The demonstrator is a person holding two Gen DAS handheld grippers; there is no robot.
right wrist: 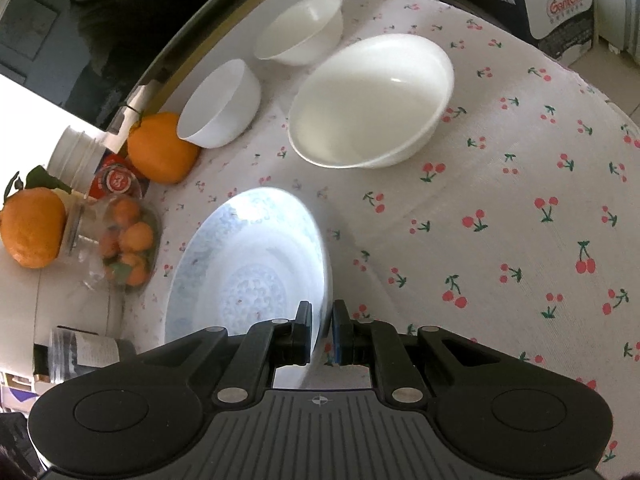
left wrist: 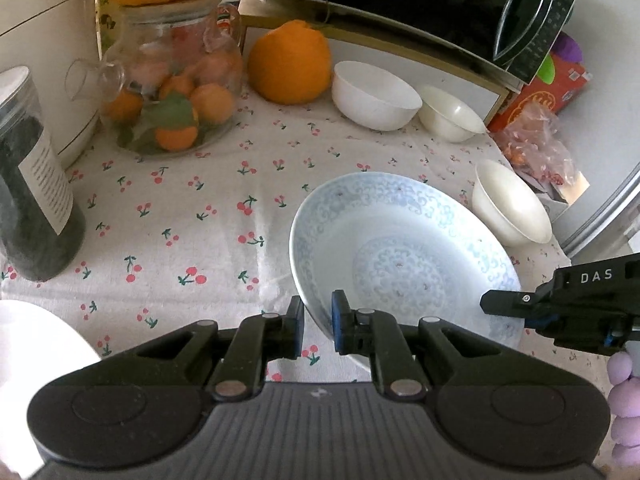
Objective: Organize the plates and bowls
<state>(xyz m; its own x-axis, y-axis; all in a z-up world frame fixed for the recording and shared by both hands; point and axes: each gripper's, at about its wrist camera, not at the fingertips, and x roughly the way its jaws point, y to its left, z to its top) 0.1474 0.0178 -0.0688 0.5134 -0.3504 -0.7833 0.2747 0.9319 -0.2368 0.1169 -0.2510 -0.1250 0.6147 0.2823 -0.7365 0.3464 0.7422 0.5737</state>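
A pale blue patterned plate [left wrist: 404, 256] lies on the cherry-print tablecloth [left wrist: 180, 216]. My left gripper [left wrist: 318, 326] is shut on its near left rim. My right gripper [right wrist: 322, 330] is shut on the plate's [right wrist: 248, 264] right rim; it also shows at the right edge of the left wrist view [left wrist: 560, 304]. Three white bowls stand beyond: a large one [right wrist: 372, 100], a medium one [right wrist: 220, 104] and a small one [right wrist: 300, 28]. In the left wrist view they are the right bowl [left wrist: 512, 204], the far bowl [left wrist: 376, 94] and the cream bowl [left wrist: 452, 114].
A big orange [left wrist: 290, 62] and a glass jar of small oranges [left wrist: 172, 92] stand at the back left, a dark jar [left wrist: 32, 184] at the left. A microwave [left wrist: 420, 4] sits on a shelf behind. A white plate edge [left wrist: 36, 348] shows at lower left. A box [right wrist: 560, 4] stands far right.
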